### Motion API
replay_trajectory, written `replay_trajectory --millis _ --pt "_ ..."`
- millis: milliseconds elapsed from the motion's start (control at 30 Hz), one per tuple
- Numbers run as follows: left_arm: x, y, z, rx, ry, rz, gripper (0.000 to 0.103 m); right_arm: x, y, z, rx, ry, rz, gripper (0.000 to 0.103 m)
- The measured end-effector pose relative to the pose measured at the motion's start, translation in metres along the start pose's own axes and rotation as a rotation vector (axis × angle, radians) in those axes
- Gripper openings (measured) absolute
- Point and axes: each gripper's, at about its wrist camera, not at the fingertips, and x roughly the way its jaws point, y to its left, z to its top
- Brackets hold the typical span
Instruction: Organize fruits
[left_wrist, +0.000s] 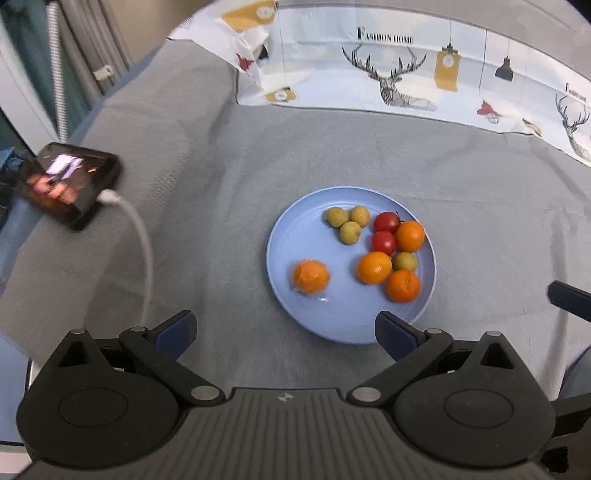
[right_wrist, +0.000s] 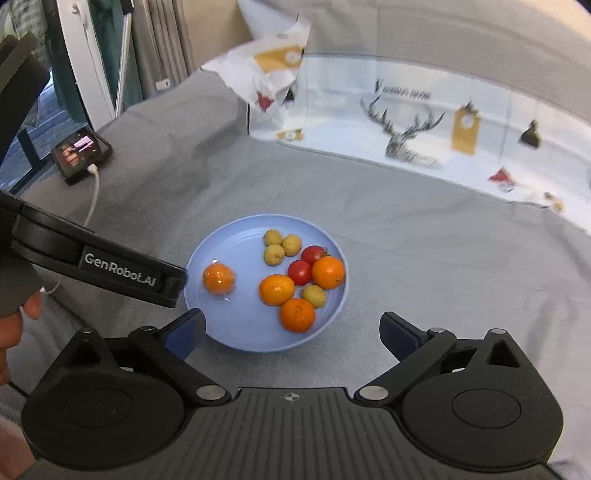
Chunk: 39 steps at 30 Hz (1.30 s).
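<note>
Above the plate (left_wrist: 295, 236), both grippers (left_wrist: 286, 332) (right_wrist: 291, 332) spread wide

Grey cloth-covered surface (left_wrist: 207, 155), wrinkled. Directly on it: blue plate (left_wrist: 295, 236) near the middle, printed white sheet (left_wrist: 369, 74) along the far edge. At the left edge, phone (left_wrist: 68, 184) with white cable (left_wrist: 142, 236) plugged in.

Around the edges of the grey cloth

A phone (left_wrist: 66, 184) is lying at the left with its screen glowing and a white cable (left_wrist: 142, 236) plugged in; a deer-print sheet (left_wrist: 406, 74) is standing behind.
</note>
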Motion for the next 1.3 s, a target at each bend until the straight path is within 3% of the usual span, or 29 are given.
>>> replay_trajectory --millis 167,533,1300 --pt "-0.026 -0.002 -0.029 -0.002 -0.047 0.011 0.103 -0.029 0.012 -0.023 -0.026 -0.073 -0.075 0.102" --pt "-0.049 -0.003 -0.063 -0.047 -0.101 0.003 0.103 -0.061 0.021 -0.048 -0.011 -0.164 -0.142 0.102" --pt "-0.055 -0.002 -0.071 -0.043 -0.128 0.049 0.103 -0.069 0.024 -0.054 -0.026 -0.176 -0.161 0.102"
